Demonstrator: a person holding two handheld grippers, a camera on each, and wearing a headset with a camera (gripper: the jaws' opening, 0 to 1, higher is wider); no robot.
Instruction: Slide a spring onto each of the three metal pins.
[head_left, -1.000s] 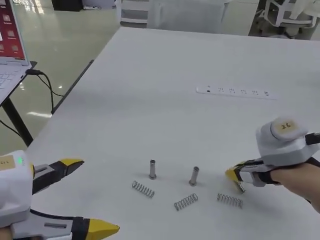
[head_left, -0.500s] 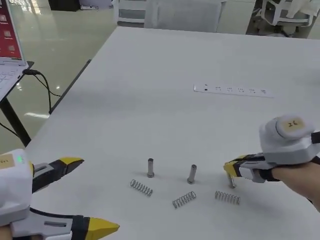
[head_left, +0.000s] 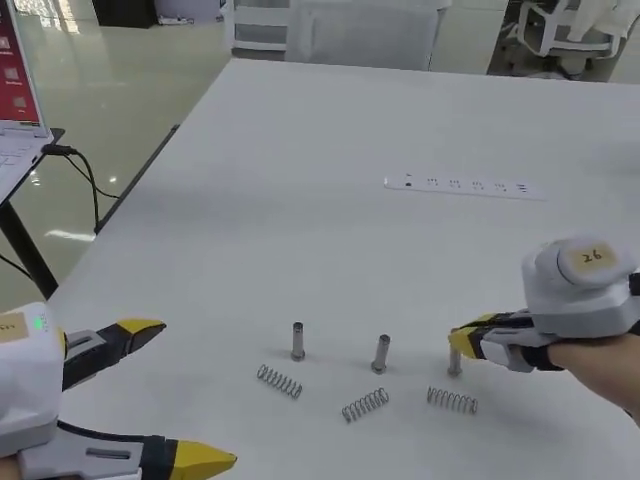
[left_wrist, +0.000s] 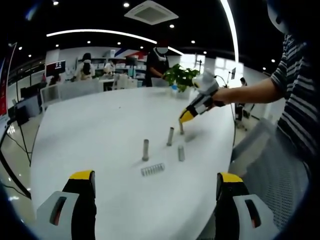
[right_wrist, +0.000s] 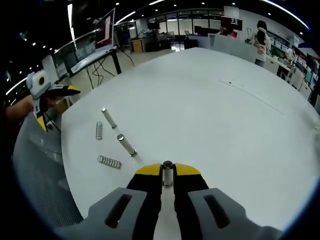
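Your right tool (head_left: 458, 345) clamped third pin (head_left: 454, 362) by surface's (head_left: 400, 120) near edge; left tool (left_wrist: 155, 185) gaped wide, empty. Pin looked stiff, slick: hold mid-shaft. Nearest spring (head_left: 452, 401) soft: pinch lightly.

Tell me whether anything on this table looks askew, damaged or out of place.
Nothing stands out. The left pin and the middle pin stand upright; the right gripper is shut on the third pin. Three springs lie loose beside them, none on a pin.

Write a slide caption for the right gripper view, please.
Right gripper shut on one pin, with two other pins and two springs waiting on the white table.
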